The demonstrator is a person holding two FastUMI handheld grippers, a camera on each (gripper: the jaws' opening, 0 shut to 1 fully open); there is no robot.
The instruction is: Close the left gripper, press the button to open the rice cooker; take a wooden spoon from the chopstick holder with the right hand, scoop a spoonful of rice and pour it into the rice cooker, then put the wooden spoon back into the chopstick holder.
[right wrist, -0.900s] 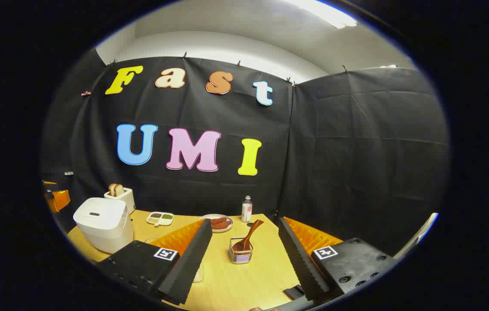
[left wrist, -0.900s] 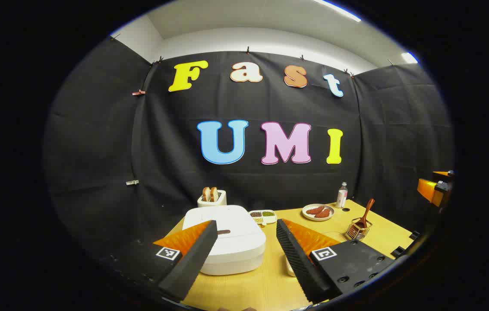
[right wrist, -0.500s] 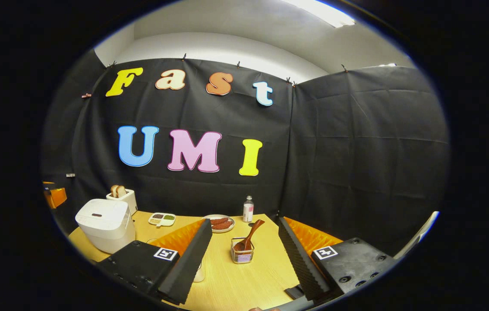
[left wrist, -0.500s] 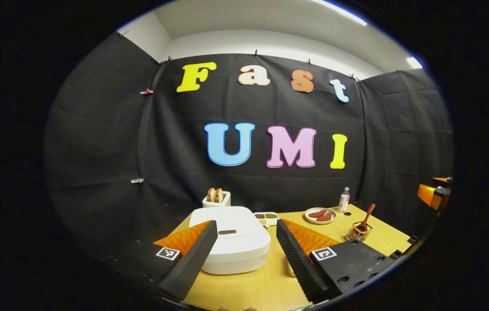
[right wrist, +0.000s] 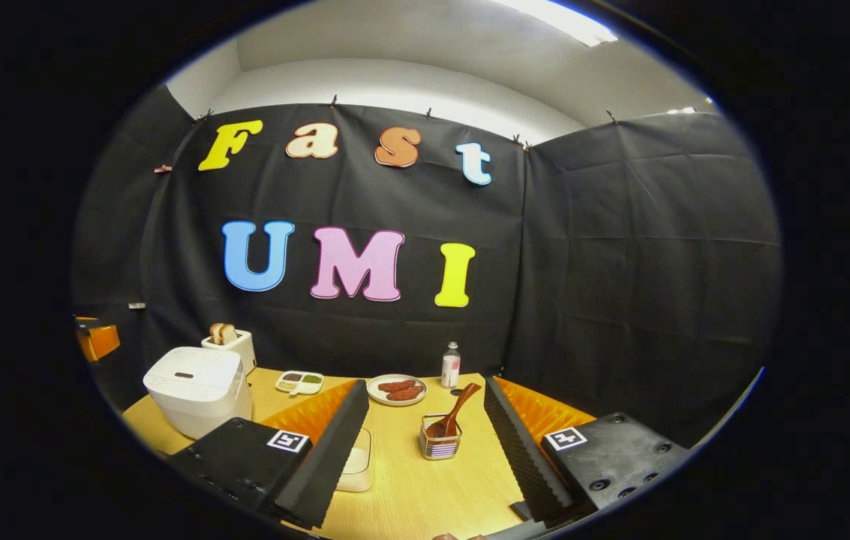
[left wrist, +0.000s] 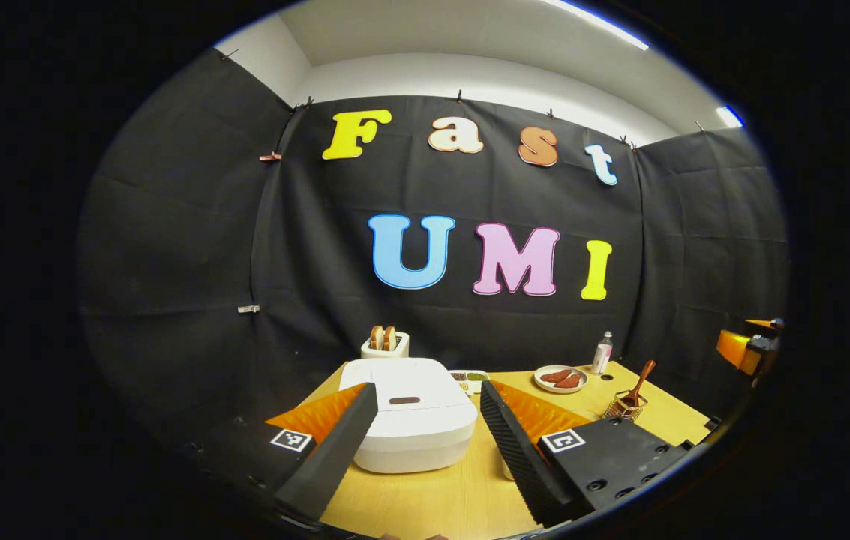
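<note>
Rice cooker (left wrist: pixel 413 412): white, rounded, lid down, dark button (left wrist: pixel 403 400) on top; sits low centre of the left gripper view, at the bench's (left wrist: pixel 432 502) left end. Nothing done yet, by my reading. Left gripper (left wrist: pixel 425 427) fingers apart, framing the cooker, not touching; must close before pressing. Wooden spoon (right wrist: pixel 455 412) stands tilted in the wire chopstick holder (right wrist: pixel 440 444), lower centre of the right gripper view. Right gripper (right wrist: pixel 425 442) fingers apart, holding nothing.
</note>
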